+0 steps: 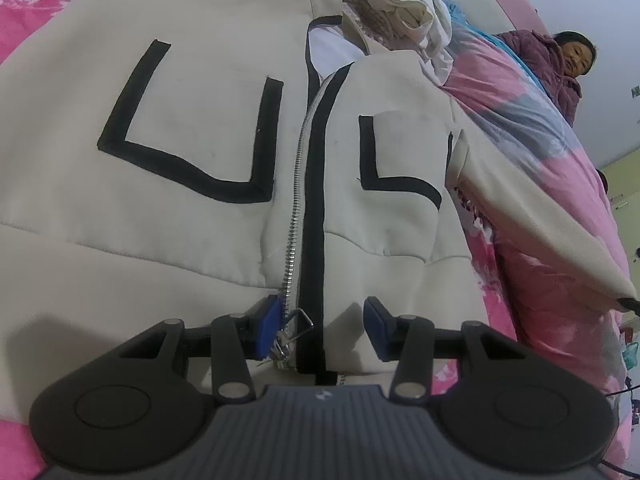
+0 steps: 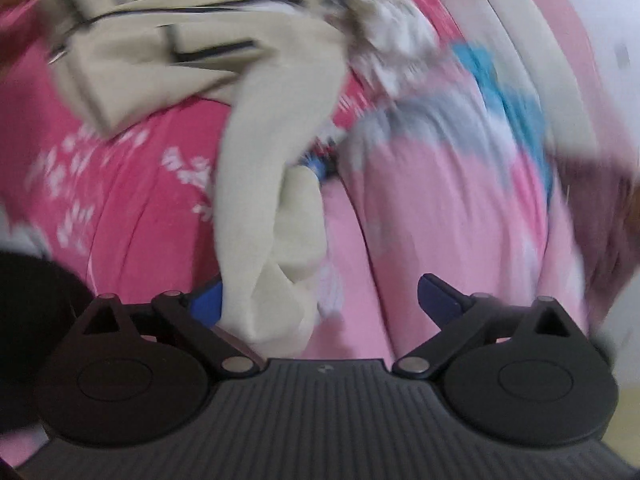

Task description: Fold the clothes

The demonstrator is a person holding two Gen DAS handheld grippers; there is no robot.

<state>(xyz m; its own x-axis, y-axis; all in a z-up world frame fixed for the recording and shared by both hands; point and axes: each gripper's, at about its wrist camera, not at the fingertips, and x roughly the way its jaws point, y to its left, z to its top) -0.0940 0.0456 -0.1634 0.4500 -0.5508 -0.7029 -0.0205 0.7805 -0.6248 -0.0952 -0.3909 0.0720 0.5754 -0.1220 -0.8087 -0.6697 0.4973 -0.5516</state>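
Note:
A cream jacket with black trim lies front-up on the bed, and its zipper runs down toward me. My left gripper sits at the hem with its jaws partly apart. Its blue pads flank the zipper pull and the black placket, and the cloth between them lies flat, not pinched. The jacket's right sleeve stretches out over the quilt. In the blurred right wrist view, my right gripper stands wide open. The sleeve's cuff lies loose between its jaws, close to the left pad.
A heap of other clothes lies beyond the collar. A pink, grey and blue quilt is bunched along the right. A person in a purple jacket sits behind it. Under everything is a pink floral sheet.

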